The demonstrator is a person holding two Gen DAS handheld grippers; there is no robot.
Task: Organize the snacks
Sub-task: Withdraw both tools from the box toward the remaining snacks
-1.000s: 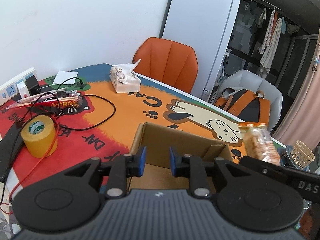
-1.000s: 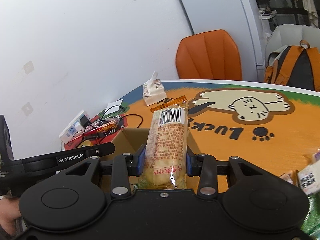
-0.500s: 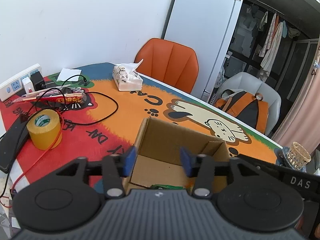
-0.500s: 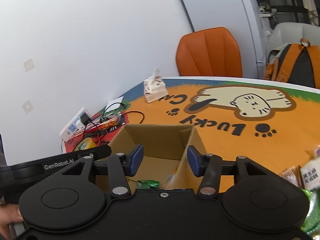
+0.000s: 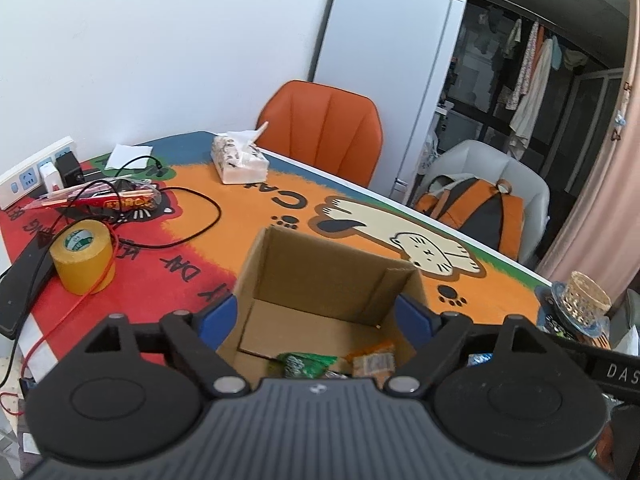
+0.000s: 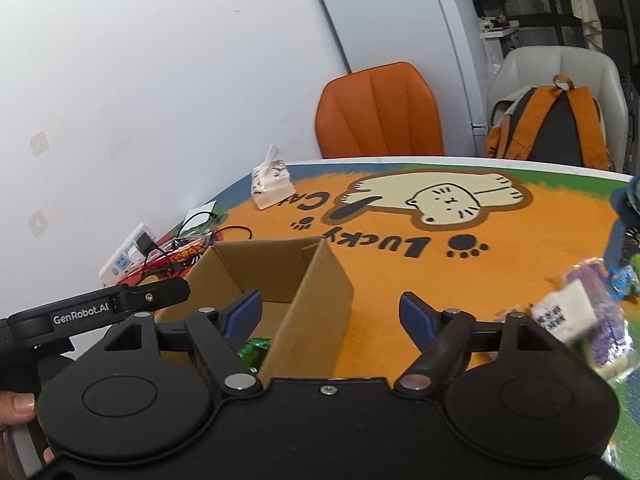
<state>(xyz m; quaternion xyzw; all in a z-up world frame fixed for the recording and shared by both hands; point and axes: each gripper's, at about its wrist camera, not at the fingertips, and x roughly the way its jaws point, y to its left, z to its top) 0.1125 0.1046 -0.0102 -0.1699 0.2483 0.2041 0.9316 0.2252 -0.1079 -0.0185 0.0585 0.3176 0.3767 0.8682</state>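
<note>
Both tools hang tilted downward over an open cardboard box [image 5: 328,276] on the desk [image 6: 520,264]. The left tool [image 5: 316,316] has its jaws opening, with nothing pressed between its blue pads [image 5: 218,314]. The right tool [image 6: 330,314] is also opening and grips nothing; the box's right wall shows between its pads. A thumb [image 6: 18,404] shows at the lower left edge of the right wrist view.

Inside the box lie a green snack packet [image 5: 306,362] and an orange snack packet [image 5: 372,360]. More snack packets [image 6: 576,316] lie blurred on the desk to the right.

The desk mat reads "Lucky Cat". The left tool's side arm reads "GenRobot.AI" in the right wrist view.
</note>
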